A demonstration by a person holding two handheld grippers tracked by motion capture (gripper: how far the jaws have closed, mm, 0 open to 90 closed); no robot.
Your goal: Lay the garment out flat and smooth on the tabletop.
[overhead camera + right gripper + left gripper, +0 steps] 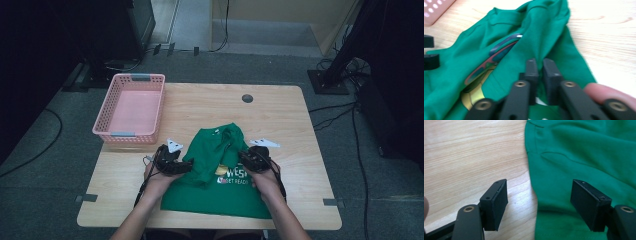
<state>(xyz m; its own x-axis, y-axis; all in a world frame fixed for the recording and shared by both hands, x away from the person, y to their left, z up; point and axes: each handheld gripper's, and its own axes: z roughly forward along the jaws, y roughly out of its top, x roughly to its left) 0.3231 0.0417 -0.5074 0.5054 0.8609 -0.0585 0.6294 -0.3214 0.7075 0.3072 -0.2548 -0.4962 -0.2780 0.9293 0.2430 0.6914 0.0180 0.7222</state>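
Observation:
A green T-shirt (212, 197) with a printed front lies rumpled on the wooden table (285, 120), its upper part bunched toward the middle. My left gripper (186, 166) is at the shirt's left edge. In the left gripper view it (540, 188) stands open, one jaw over bare wood and the other over the green cloth (586, 157). My right gripper (243, 158) is at the shirt's right side. In the right gripper view its jaws (541, 65) are almost together, pinching a raised fold of the shirt (536, 30). The print shows beside them.
A pink plastic basket (132, 107) stands at the table's back left; its corner (434, 10) appears in the right gripper view. A grey round cable cap (247, 98) sits near the back edge. Bare wood lies to the right of the shirt.

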